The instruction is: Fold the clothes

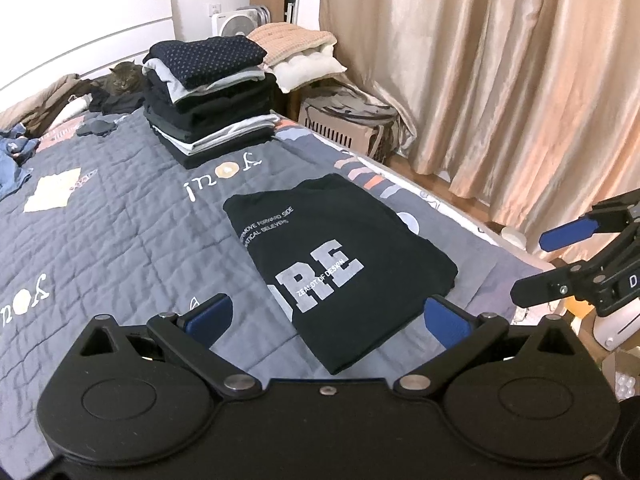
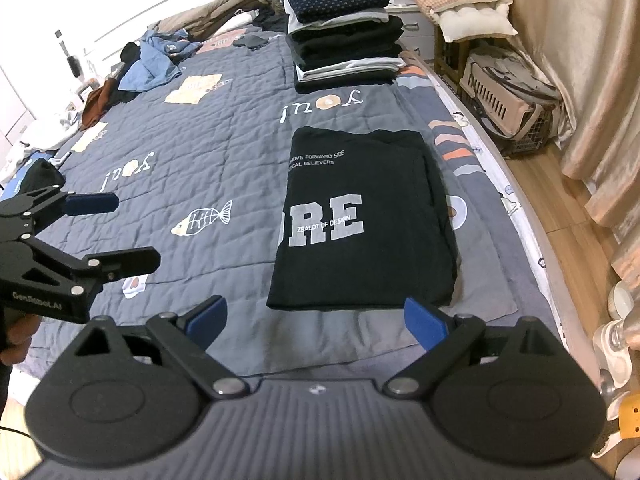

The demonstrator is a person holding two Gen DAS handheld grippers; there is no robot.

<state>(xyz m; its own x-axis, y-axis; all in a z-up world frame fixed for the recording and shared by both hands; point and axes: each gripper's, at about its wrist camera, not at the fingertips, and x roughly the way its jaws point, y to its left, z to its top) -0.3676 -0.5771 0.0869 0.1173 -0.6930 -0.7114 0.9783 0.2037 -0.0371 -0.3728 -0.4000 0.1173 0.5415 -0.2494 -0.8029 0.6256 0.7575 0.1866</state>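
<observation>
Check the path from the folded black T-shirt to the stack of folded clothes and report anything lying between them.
Nothing visible lies between them. Only bare grey quilt separates the black T-shirt from the stack of folded clothes. Both the left gripper and right gripper are open and empty.

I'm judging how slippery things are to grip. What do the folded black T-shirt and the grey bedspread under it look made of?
Folded black T-shirt: looks like soft matte cotton jersey, limp edges, flat printed lettering. Grey quilted bedspread: probably padded cotton or polyester, matte, with stitched puckered squares. Neither looks glossy.
</observation>
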